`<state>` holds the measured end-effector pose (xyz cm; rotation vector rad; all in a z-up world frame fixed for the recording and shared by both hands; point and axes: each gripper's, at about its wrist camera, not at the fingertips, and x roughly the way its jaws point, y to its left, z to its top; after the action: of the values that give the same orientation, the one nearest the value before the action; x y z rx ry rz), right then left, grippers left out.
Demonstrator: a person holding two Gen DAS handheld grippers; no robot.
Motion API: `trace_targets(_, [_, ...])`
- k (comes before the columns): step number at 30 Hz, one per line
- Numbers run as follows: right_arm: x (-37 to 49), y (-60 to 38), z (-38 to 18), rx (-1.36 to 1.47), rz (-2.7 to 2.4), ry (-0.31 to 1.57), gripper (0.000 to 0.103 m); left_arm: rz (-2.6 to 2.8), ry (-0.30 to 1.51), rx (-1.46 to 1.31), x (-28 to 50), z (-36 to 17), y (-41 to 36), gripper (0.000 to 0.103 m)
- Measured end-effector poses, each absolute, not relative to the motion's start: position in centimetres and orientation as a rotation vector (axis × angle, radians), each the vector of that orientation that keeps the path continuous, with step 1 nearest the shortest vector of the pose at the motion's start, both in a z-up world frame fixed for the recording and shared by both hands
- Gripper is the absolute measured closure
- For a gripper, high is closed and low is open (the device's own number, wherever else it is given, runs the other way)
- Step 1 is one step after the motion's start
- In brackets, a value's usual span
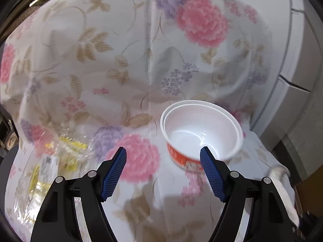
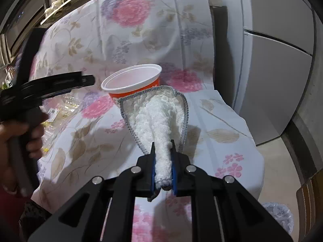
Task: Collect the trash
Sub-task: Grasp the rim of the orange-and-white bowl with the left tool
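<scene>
Now | right tool (image 2: 163, 153) clamps white cloth (image 2: 159, 113) | left tool (image 1: 163, 155) wide, empty

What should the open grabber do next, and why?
Probably ease the left gripper forward and to its right until the rim of the empty instant-noodle bowl sits between its pads, then close. Its jaws stand open with nothing between them, the bowl is just ahead, and the right gripper is already shut on the white cloth.
</scene>
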<state>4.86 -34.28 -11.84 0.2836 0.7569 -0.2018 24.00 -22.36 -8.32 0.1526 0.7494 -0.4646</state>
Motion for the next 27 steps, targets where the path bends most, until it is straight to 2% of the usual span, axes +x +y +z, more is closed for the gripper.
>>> trace_targets(7, [4.2,-35.8,-12.1,0.324,-0.213,0.752,0.091,-0.465,0.828,0.156,26.1,-11.0,-23.5,0.031])
trace_targets(10, [3.9,-36.0,-12.1,0.335,-0.210,0.751,0.091,-0.497,0.878,0.131,26.2,-12.2,-23.0,0.043])
trace_targets(15, [3.2,-35.3,-11.7,0.331,-0.201,0.743,0.091,-0.557,0.908,0.117,25.8,-12.8,-22.8,0.086])
trace_targets(18, [2.4,-34.8,-10.9,0.322,-0.204,0.726,0.091,-0.607,0.864,0.096,24.3,-11.6,-21.7,0.096])
trace_targets(22, [0.9,-34.1,-9.5,0.313,-0.212,0.697,0.091,-0.648,0.787,0.123,20.6,-9.8,-19.6,0.099])
trace_targets(27, [-1.8,-33.1,-8.3,0.293,-0.238,0.678,0.091,-0.609,0.790,0.089,16.8,-9.1,-16.3,0.099])
